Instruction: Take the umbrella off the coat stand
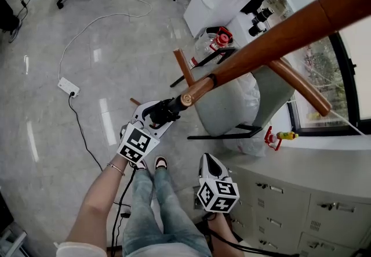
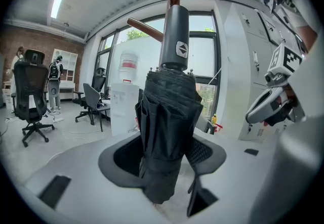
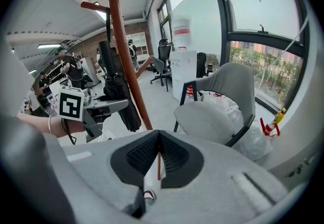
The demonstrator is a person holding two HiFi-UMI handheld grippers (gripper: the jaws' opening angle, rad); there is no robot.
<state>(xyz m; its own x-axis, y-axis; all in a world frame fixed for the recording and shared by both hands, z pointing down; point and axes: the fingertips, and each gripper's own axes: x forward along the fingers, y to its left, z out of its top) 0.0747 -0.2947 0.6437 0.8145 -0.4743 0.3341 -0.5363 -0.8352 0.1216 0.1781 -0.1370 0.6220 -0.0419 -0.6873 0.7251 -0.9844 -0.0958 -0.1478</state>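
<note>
Though head view obscures grip, left tool [image 2: 164, 156] clamps umbrella [image 2: 169, 112] (folded).

The stand [image 1: 272, 41] runs off the head view's top right edge. In the left gripper view the umbrella [image 2: 169, 132] hides the stand's lower pole, and its own lower end is lost between the jaws.

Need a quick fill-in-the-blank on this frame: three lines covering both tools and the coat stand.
1. The left tool has a folded black ____ between its jaws.
2. The jaws of the right tool are ____, with nothing held in them.
3. The pole and pegs of the coat stand are made of ____.

Missing words: umbrella; shut; wood.
</note>
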